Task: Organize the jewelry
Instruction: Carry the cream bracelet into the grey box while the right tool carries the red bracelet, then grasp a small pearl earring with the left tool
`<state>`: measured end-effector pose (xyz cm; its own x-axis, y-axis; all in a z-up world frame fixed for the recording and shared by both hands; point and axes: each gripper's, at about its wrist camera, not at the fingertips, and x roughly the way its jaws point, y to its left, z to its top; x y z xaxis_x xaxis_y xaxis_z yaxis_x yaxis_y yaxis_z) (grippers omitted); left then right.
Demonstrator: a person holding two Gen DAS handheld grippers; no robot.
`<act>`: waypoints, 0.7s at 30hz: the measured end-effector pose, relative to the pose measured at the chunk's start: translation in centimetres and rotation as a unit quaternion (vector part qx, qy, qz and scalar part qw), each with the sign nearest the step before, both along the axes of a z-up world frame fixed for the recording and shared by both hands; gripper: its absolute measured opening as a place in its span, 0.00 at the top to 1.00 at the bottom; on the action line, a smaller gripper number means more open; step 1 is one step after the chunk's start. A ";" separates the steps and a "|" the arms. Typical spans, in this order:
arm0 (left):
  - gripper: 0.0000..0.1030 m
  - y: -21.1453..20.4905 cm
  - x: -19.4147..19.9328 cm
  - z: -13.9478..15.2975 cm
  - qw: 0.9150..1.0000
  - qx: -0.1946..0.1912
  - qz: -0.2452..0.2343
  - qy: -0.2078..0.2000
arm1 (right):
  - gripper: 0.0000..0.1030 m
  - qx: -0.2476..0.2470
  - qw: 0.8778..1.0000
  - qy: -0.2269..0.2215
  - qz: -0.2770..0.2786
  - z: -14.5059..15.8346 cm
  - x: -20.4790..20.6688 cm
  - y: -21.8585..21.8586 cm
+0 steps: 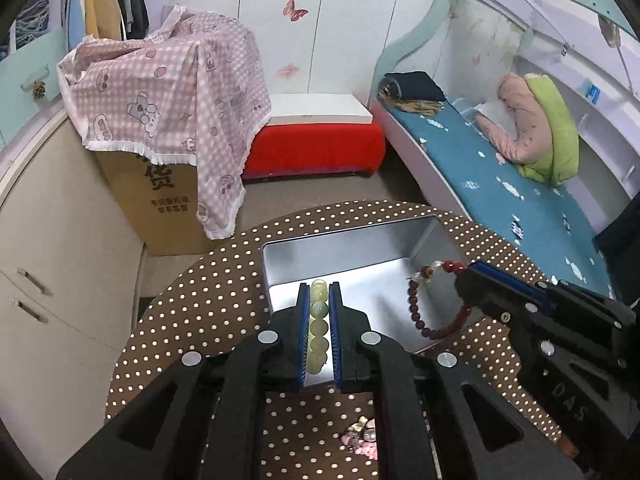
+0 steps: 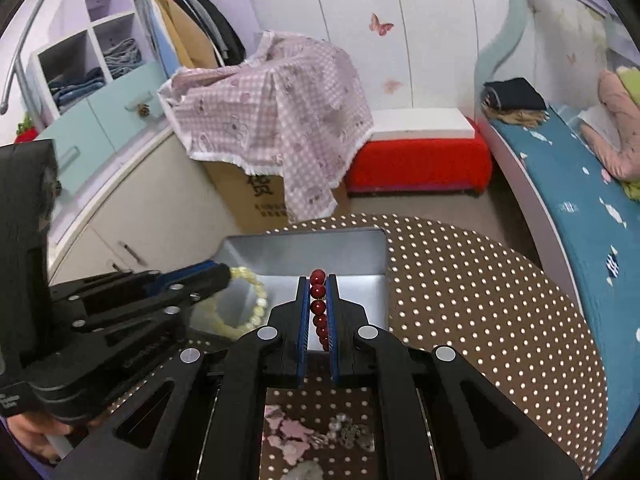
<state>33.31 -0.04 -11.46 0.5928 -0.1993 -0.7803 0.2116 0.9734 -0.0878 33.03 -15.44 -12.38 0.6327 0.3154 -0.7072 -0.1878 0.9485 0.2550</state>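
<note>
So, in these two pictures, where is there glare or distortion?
Left wrist view: the metal tin shines pale with glare below the yellow bracelet; fisheye bends the bed, corners are black. Right wrist view: same bending; the red bracelet is sharp.

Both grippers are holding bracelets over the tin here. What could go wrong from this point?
The red bracelet in the right gripper hangs near the metal tin's near rim, so on release it may land half on the dotted table. The left gripper pinches the pale bracelet's round beads, which may slip. Both hang close together and might tangle.
</note>
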 end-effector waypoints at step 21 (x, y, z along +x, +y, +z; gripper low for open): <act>0.39 1.3 -4.0 2.1 0.999 -0.003 0.017 -0.045 | 0.88 0.018 0.999 -0.005 -0.026 1.0 -3.9 -2.7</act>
